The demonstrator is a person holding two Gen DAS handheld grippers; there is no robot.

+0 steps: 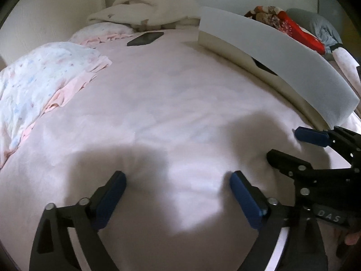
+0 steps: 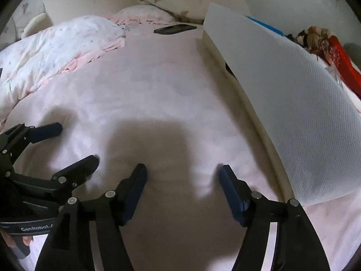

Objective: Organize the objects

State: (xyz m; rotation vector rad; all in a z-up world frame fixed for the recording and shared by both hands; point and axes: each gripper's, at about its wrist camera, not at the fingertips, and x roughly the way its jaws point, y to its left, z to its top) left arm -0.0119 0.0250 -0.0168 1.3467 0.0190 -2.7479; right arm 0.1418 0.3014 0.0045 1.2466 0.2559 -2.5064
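A pale pink cloth (image 1: 171,94) lies spread flat over the bed. My left gripper (image 1: 177,176) stands open, low over the cloth's near part, its blue pads wide apart with only fabric between them. Just to its right my right gripper (image 1: 284,144) is open too. In the right wrist view the right gripper (image 2: 182,169) has its tips down at the dimpled cloth (image 2: 180,103), and the left gripper (image 2: 77,142) sits open at the left. Neither holds anything.
A long white box (image 1: 270,52) with a raised textured panel (image 2: 293,94) runs along the right side. A dark phone (image 1: 145,38) lies at the far end. Floral pillows (image 1: 40,72) are at the left, a cream blanket (image 1: 144,9) behind, red patterned fabric (image 1: 291,27) beyond the box.
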